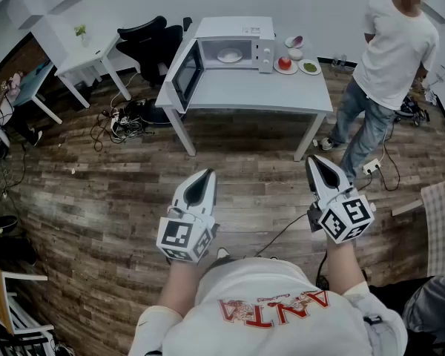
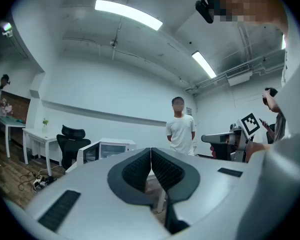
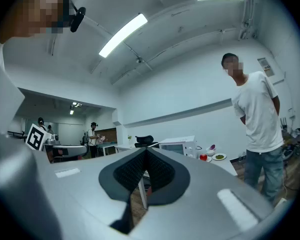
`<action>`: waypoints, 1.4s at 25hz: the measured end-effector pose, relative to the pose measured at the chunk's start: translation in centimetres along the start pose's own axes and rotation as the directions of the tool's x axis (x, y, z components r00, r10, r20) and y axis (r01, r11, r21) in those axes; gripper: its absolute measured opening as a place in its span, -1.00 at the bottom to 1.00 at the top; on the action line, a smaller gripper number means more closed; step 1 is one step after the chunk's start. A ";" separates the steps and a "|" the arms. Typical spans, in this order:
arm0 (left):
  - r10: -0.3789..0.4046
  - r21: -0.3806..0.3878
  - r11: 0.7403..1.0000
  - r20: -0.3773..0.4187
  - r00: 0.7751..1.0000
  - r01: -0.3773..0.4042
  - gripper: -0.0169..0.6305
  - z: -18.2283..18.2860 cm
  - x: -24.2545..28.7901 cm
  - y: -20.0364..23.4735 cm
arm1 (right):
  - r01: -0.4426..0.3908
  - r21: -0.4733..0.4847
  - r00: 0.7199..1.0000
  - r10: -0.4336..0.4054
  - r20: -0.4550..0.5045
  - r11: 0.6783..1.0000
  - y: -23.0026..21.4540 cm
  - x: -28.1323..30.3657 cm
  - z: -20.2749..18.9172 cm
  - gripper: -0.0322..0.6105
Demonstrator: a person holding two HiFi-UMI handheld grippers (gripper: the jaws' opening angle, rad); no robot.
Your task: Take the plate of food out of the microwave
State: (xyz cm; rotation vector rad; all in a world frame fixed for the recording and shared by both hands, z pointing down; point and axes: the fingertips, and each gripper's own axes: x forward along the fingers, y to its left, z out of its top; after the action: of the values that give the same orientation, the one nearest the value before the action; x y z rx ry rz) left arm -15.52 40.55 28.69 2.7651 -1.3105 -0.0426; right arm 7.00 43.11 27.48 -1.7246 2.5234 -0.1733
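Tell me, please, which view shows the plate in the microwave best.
The head view: it looks into the open microwave, with the plate visible inside. Both gripper views show the microwave small and far off; the plate cannot be made out there.

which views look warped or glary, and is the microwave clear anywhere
Head view: floor boards bow at the edges, light even, microwave small but clear. Left gripper view: ceiling light strips blow out white. Right gripper view: dark corners, right hand-held gripper looms large.
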 end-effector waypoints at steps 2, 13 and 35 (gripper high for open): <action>-0.003 -0.002 1.000 -0.002 1.000 0.003 -0.91 0.0 0.2 -0.2 | 0.010 0.005 1.000 -0.010 -0.004 1.000 -0.2 -0.1 -0.1 -0.91; -0.010 -0.022 1.000 -0.008 1.000 0.010 -0.91 -0.4 0.0 0.1 | -0.011 0.025 1.000 0.011 0.001 1.000 0.5 0.2 -0.1 -0.90; -0.051 -0.111 0.993 -0.022 0.998 0.049 -0.92 -3.1 -3.0 12.9 | 0.051 0.057 0.996 -0.047 -0.075 0.997 9.3 8.6 -4.2 -0.90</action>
State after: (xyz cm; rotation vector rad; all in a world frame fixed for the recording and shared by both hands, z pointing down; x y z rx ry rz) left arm -27.22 34.97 32.81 2.6964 -1.1949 -0.0809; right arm -5.27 38.62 30.34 -1.7904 2.5000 -0.3168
